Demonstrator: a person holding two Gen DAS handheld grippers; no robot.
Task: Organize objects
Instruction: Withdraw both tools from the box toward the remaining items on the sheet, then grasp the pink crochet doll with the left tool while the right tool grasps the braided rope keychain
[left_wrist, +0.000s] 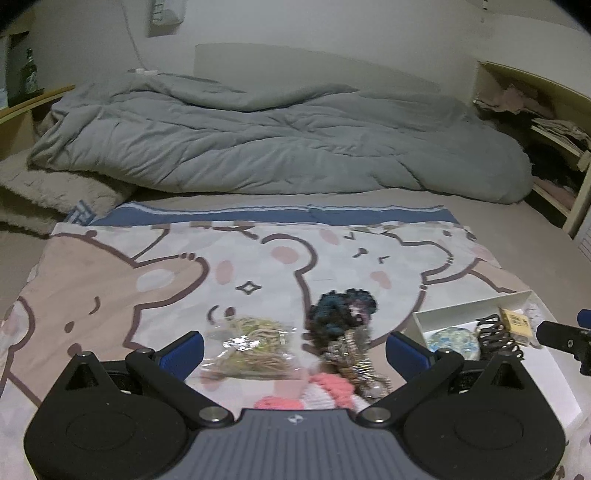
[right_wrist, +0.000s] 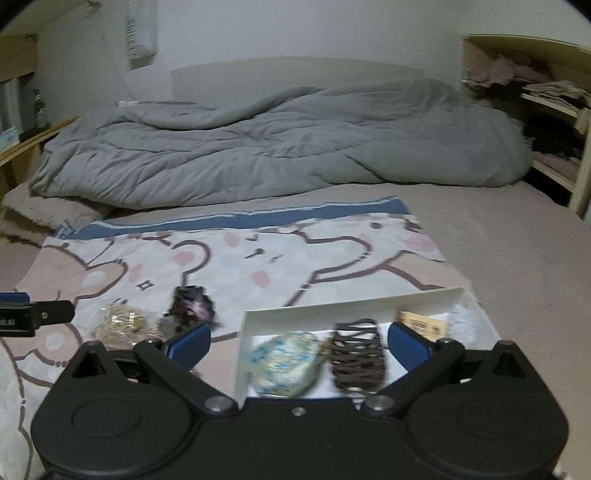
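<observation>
**Both claws spread over the hair-accessory spread on the bed**

While the left claw (left_wrist: 294, 347) hangs with its blue-padded fingers spread wide and holding nothing, a clear bag of rubber bands (left_wrist: 251, 345) and a pile of scrunchies (left_wrist: 341, 332) lie on the cartoon blanket (left_wrist: 147, 273) between its fingers. A pink scrunchie (left_wrist: 325, 391) sits closest to the claw's body. The right claw (right_wrist: 297, 341) is likewise spread and empty, hovering over the near edge of a white tray (right_wrist: 351, 299). Inside the tray lie a blue-patterned scrunchie (right_wrist: 286, 363), a dark hair claw clip (right_wrist: 356, 356) just beside it, and a small yellow box (right_wrist: 423, 325). Beyond the blanket, a rumpled grey duvet (left_wrist: 277, 144) covers the bed.
</observation>
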